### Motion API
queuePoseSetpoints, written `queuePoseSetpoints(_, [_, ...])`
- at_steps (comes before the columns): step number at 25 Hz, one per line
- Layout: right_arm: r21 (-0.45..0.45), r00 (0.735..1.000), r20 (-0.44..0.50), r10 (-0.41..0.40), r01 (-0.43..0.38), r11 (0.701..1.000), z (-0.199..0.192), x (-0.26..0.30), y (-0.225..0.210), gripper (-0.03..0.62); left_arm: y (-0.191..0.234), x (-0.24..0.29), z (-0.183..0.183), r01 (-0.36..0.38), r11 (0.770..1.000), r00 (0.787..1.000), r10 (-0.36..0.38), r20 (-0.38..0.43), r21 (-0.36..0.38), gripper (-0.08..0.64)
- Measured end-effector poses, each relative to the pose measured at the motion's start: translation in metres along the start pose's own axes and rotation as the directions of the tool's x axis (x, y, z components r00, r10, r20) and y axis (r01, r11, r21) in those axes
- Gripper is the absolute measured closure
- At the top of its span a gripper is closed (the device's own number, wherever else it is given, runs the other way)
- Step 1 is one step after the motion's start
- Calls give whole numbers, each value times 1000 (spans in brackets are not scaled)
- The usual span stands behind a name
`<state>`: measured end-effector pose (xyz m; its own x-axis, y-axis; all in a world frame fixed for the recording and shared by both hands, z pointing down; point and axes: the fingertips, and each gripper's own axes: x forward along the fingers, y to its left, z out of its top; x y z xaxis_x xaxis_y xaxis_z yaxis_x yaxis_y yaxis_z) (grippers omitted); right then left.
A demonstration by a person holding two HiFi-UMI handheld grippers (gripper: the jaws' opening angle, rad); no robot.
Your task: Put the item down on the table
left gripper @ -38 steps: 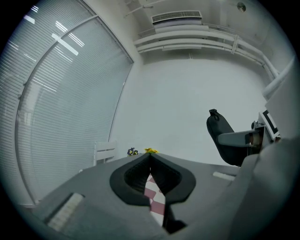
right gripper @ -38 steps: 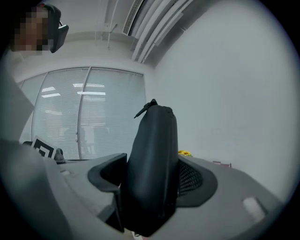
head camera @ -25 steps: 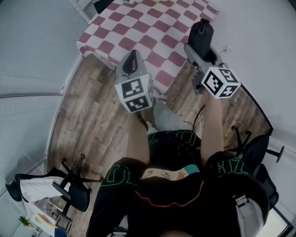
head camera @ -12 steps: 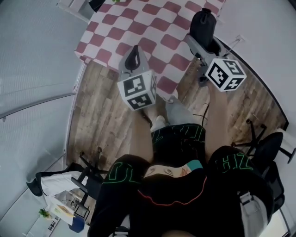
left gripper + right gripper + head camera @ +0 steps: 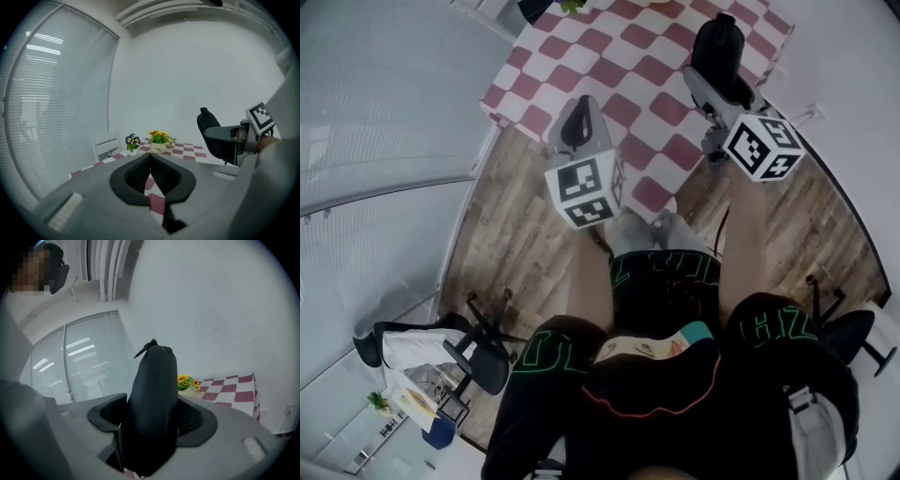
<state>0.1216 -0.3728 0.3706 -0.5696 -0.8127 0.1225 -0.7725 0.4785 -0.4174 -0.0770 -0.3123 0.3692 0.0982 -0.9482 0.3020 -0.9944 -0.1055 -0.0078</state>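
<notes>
Clamping the black item [image 5: 718,45] in the right tool [image 5: 712,94], aloft over the checkered table [image 5: 581,56] near its right edge, with the left tool [image 5: 579,122] pressed together, empty. Could topple or slip off that edge if let go too high or tilted.

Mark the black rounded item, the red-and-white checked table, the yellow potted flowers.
black rounded item [image 5: 154,399]: right gripper view, its middle.
red-and-white checked table [image 5: 623,70]: head view, bare top.
yellow potted flowers [image 5: 159,137]: left gripper view, blooms.

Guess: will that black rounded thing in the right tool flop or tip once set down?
Probably stiff: the matte black rounded item stands upright above the right tool without sagging. Tall and narrow, it may tip.
</notes>
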Motion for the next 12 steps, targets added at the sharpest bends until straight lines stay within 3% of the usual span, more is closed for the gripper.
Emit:
queuePoseSetpoints(6, [27, 999, -34, 3, -2, 1000, -14, 19, -4, 270, 21, 7, -10, -39, 999, 999, 38, -32, -20, 552])
queuePoseSetpoints(12, [24, 997, -65, -52, 54, 998, -27, 30, -22, 270, 24, 39, -24, 5, 1000, 998, -7, -67, -26, 552])
